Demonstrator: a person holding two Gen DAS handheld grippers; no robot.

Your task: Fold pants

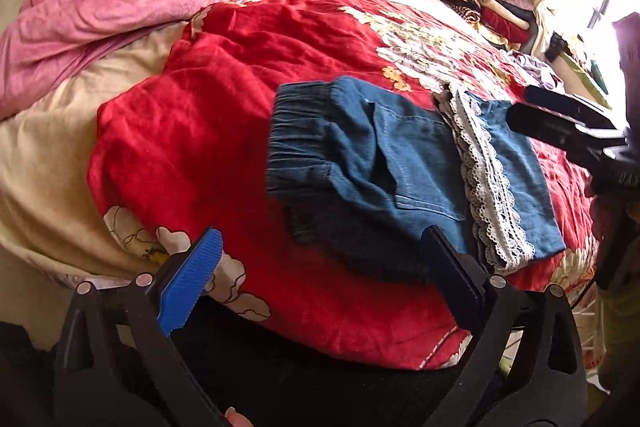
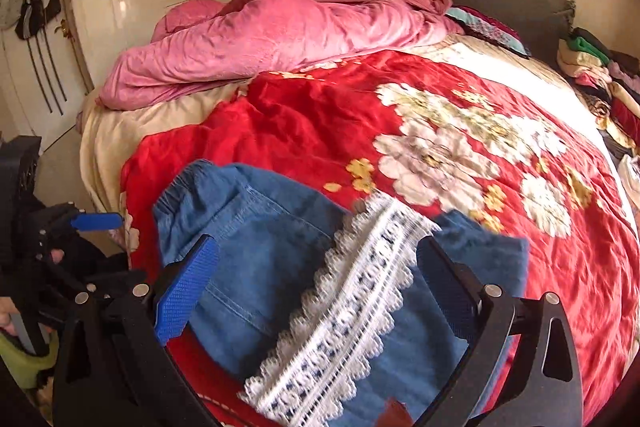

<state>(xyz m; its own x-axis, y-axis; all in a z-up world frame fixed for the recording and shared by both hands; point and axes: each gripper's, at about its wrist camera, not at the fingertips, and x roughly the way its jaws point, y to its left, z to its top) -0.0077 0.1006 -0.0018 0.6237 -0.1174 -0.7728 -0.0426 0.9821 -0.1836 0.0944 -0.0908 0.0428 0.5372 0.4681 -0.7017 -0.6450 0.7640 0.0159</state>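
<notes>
Denim pants [image 1: 400, 163], blue with a white lace trim [image 1: 490, 187], lie folded into a compact bundle on the red floral blanket [image 1: 192, 131], filling the centre right of the left wrist view and the lower middle of the right wrist view. The left gripper [image 1: 316, 283] sits at the bottom of its frame with its fingers wide apart and nothing between them; the right gripper [image 2: 320, 291] hovers over the bundle, its fingers equally spread, gripping nothing.

By the look of it the fold is made and both hands have let go. To finish well, I would check that the lace edge lies flat and the elastic waistband [image 1: 296, 131] sits square, pressing down any lifted layer with an open finger and not pinching, which could drag the bundle apart on the soft bed.
</notes>
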